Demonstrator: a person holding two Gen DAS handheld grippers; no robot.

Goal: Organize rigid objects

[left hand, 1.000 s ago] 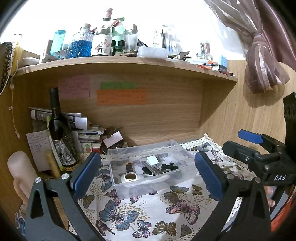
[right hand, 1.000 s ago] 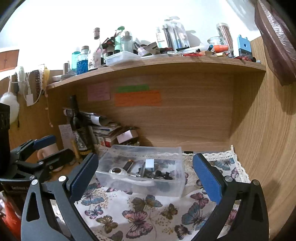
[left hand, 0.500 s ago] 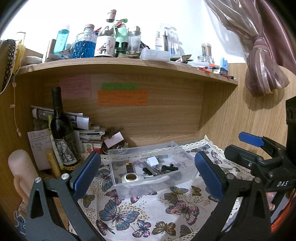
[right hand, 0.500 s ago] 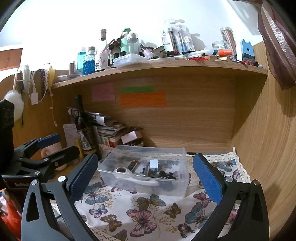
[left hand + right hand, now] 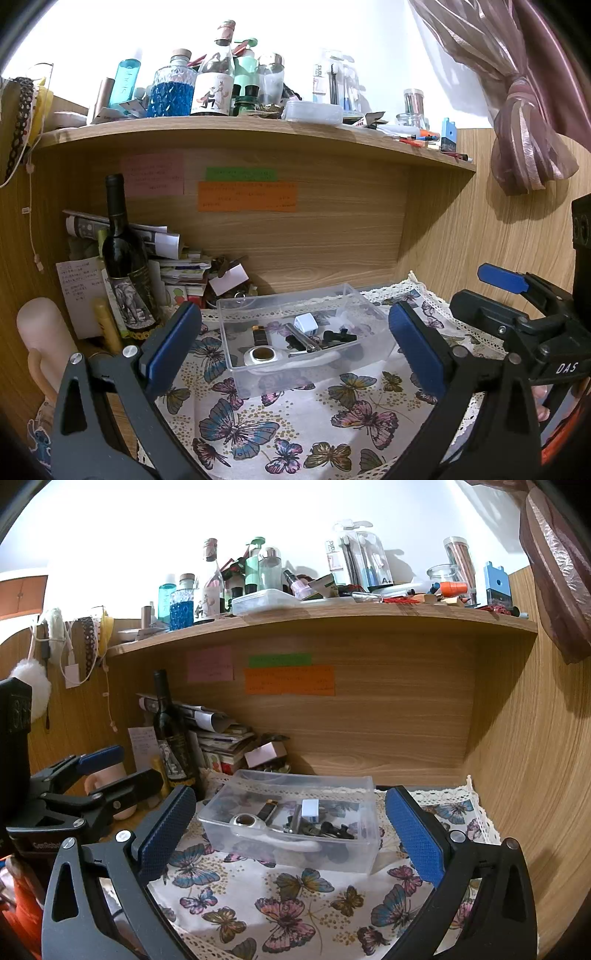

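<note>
A clear plastic box (image 5: 236,314) stands on the butterfly cloth (image 5: 295,424) under the shelf; it also shows in the right wrist view (image 5: 364,853). Inside lie a white charger cube (image 5: 306,323), a lighter (image 5: 260,334), a white ring-shaped piece (image 5: 261,355) and dark clips (image 5: 338,336). My left gripper (image 5: 295,347) is open and empty, held back from the box. My right gripper (image 5: 290,829) is open and empty, also in front of the box. The right gripper shows at the right of the left wrist view (image 5: 513,295), the left gripper at the left of the right wrist view (image 5: 103,771).
A dark wine bottle (image 5: 123,262) and stacked papers (image 5: 177,266) stand left of the box. The wooden shelf (image 5: 258,129) above carries several bottles and a lidded box (image 5: 314,111). A wooden side wall (image 5: 535,775) closes the right. A curtain (image 5: 517,110) hangs at upper right.
Both grippers have drawn back and risen slightly, so the box sits a little lower and smaller in both views. Both stay open and empty.
</note>
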